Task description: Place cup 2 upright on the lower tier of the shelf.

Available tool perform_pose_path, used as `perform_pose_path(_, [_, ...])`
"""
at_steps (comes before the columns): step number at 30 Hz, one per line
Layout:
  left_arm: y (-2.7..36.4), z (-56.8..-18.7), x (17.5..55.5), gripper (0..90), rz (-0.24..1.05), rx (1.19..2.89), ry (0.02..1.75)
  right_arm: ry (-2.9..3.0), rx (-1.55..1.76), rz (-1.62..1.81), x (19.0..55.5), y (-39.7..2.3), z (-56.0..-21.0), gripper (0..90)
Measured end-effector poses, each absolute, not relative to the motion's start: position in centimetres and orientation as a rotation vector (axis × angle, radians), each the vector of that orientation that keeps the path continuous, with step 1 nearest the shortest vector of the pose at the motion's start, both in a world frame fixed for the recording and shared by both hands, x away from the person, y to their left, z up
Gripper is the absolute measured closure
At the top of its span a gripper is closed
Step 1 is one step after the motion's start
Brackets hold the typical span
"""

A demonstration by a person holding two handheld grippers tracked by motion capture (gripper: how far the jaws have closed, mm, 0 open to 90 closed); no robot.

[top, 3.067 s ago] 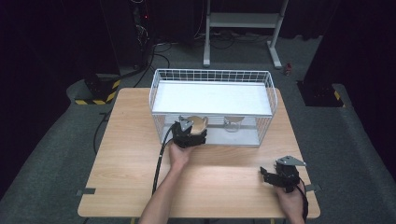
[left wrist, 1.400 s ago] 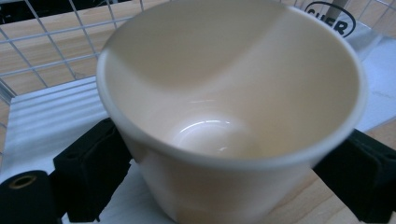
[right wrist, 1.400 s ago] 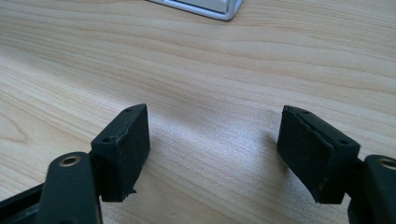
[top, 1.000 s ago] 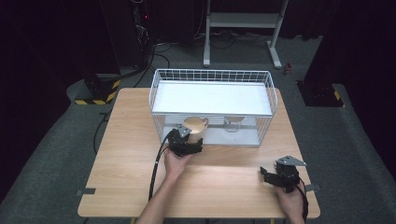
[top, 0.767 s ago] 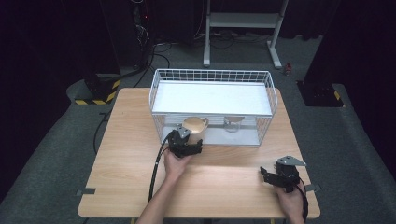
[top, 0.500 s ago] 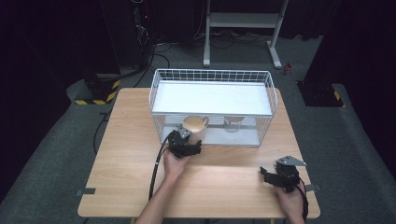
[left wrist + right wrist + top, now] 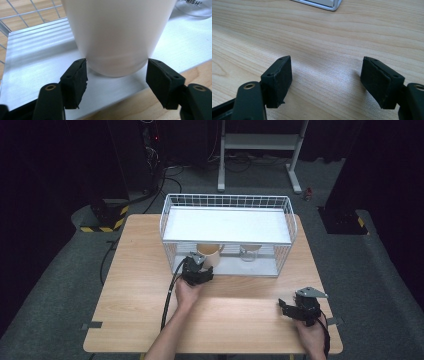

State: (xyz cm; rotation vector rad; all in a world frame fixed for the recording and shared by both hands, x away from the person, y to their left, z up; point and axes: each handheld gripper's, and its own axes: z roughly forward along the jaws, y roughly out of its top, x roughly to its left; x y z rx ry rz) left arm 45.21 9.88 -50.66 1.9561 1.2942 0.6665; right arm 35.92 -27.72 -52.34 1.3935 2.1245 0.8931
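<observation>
left tongs (image 7: 116, 72) have just been closing around the base of a white cup (image 7: 117, 35) on the rack's lower shelf (image 7: 32, 62), pads touching it. right tongs (image 7: 325, 75) rest half open and empty on the desk (image 7: 324, 32). the grip looks ready for lifting.

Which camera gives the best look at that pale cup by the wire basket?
The left gripper view: the pale cup looms large there, its base between the left gripper's jaws, which have just been closing. The high view shows the cup small, behind the wire basket's front. The right gripper view shows bare wood.
</observation>
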Motion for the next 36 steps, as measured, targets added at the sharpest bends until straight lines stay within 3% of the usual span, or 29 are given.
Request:
perform_pose_path(11, [10.1,-51.0,45.7,49.2,0.666,1.936,1.308,2.125,1.394,0.893,35.9,-27.7,-52.3,25.3])
perform_pose_path(23, [9.9,-50.8,46.4,59.1,0.696,1.962,1.321,2.124,1.397,0.894,35.9,-27.7,-52.3,25.3])
perform_pose_path(36, [10.0,-50.9,46.9,73.2,0.629,1.916,1.349,2.124,1.394,0.893,35.9,-27.7,-52.3,25.3])
